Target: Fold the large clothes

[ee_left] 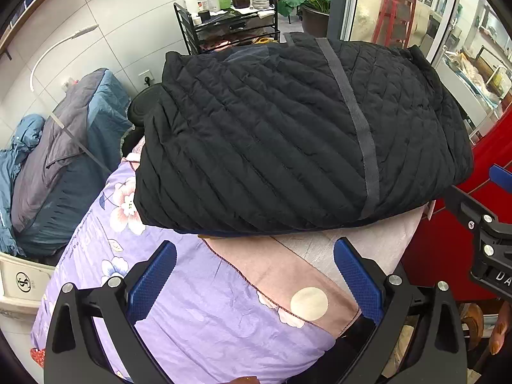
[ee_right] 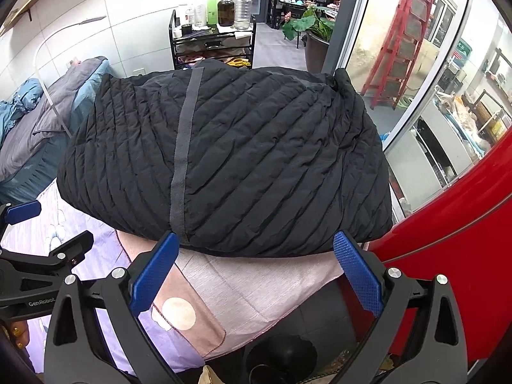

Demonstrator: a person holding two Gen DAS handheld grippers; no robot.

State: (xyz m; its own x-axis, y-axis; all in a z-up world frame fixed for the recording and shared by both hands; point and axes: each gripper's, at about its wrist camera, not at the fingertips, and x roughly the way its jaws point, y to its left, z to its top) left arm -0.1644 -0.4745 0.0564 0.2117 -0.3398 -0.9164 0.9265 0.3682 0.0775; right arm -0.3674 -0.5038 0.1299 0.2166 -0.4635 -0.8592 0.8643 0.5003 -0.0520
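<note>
one floral sheet (purple) under folded jacket

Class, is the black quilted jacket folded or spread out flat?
Folded: the jacket lies as a compact bundle on the sheet, no sleeves showing, layered edges at its front.

A big black puffy jacket with slanted stitched lines and one gray strip running down it lies folded into a fat bundle across the middle of the frame, resting flat on a purple flower cloth and a pink cloth.
</note>
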